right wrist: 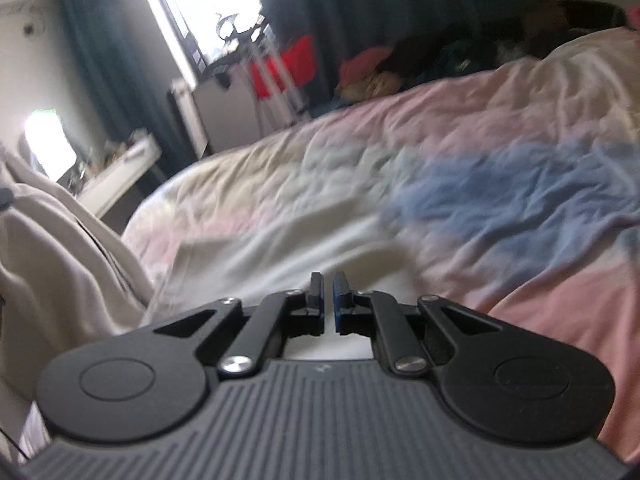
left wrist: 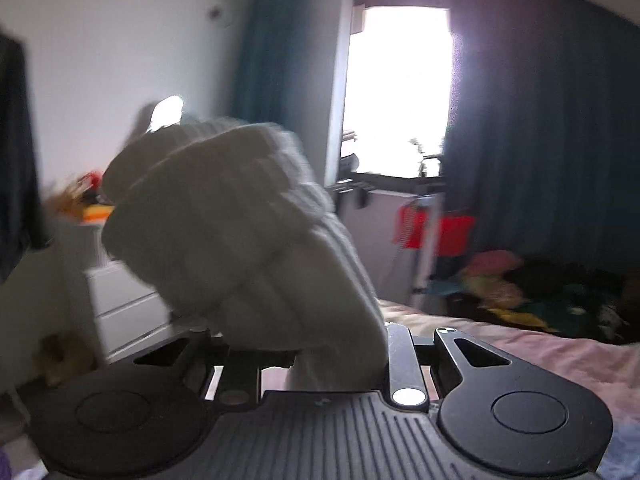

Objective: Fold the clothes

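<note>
A white ribbed knit garment [left wrist: 224, 216] fills the middle of the left wrist view, bunched and lifted above the bed. My left gripper [left wrist: 336, 356] is shut on its lower end, and the cloth hides both fingertips. In the right wrist view my right gripper [right wrist: 327, 284] hovers low over the bed cover [right wrist: 360, 140] with its fingers nearly together and nothing between them. A cream cloth [right wrist: 60, 248] hangs at that view's left edge; I cannot tell whether it is the same garment.
The bed cover is rumpled, in pink, white and blue patches. A pile of coloured clothes [left wrist: 520, 284] lies at the far side of the bed. A white drawer unit [left wrist: 120, 304] stands left, a rack with red cloth [left wrist: 436, 232] by the bright window [left wrist: 396, 92].
</note>
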